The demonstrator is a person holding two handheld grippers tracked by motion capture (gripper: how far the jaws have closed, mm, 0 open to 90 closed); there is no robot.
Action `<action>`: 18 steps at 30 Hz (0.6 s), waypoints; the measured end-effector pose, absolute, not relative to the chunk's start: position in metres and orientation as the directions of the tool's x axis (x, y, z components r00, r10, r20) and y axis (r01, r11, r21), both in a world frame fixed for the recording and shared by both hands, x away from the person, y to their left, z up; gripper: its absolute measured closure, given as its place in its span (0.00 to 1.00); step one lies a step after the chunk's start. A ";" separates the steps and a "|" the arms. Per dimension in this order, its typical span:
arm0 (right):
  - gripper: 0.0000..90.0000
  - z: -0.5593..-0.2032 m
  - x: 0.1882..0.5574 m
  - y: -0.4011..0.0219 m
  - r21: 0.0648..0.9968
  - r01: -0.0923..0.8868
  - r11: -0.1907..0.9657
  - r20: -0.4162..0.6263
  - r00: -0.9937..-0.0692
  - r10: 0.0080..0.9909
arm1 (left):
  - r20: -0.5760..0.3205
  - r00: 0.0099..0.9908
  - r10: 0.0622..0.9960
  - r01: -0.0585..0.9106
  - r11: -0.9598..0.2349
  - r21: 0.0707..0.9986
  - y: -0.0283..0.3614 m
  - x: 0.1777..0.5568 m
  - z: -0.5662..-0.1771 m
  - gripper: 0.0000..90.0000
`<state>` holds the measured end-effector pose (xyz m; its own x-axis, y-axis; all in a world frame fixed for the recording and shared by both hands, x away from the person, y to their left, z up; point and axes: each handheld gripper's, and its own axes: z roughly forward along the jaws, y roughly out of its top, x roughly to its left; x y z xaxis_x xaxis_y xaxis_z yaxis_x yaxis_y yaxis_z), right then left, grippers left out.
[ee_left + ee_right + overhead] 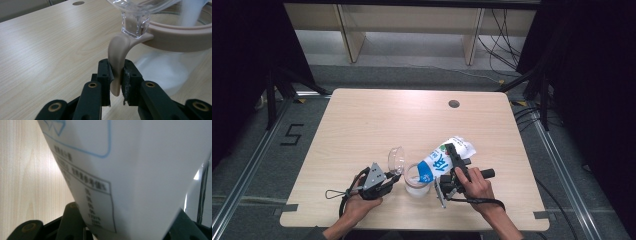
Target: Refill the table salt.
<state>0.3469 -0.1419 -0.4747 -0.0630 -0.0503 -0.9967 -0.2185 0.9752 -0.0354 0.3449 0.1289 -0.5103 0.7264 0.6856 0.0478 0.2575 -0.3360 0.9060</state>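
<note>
Left tool (116,82) clenched on the beige handle tab (117,57) of the clear plastic container (416,181); right tool (451,172) grasping the tilted white-and-blue bag (443,161). Risk: further tilt could send the white powder over the rim onto the light wooden worktop (362,125).

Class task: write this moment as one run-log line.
left gripper: shut on jar tab | right gripper: tilts bag | white grains pouring into jar

one bag (447,160), one container (414,181), one lid (396,160).

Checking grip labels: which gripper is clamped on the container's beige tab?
The left gripper: its jaws pinch the beige tab. The right gripper holds the white bag.
</note>
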 end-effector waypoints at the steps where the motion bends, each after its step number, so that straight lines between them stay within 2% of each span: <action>1: 0.64 -0.475 0.347 -0.142 -0.035 -0.218 0.975 -0.997 -0.064 -0.050 | 0.048 0.725 0.687 0.257 -0.334 0.907 0.129 0.345 -0.510 0.86; 18: 0.65 -0.474 0.347 -0.142 -0.033 -0.221 0.975 -0.997 -0.066 -0.049 | 0.049 0.723 0.689 0.260 -0.337 0.905 0.129 0.344 -0.510 0.86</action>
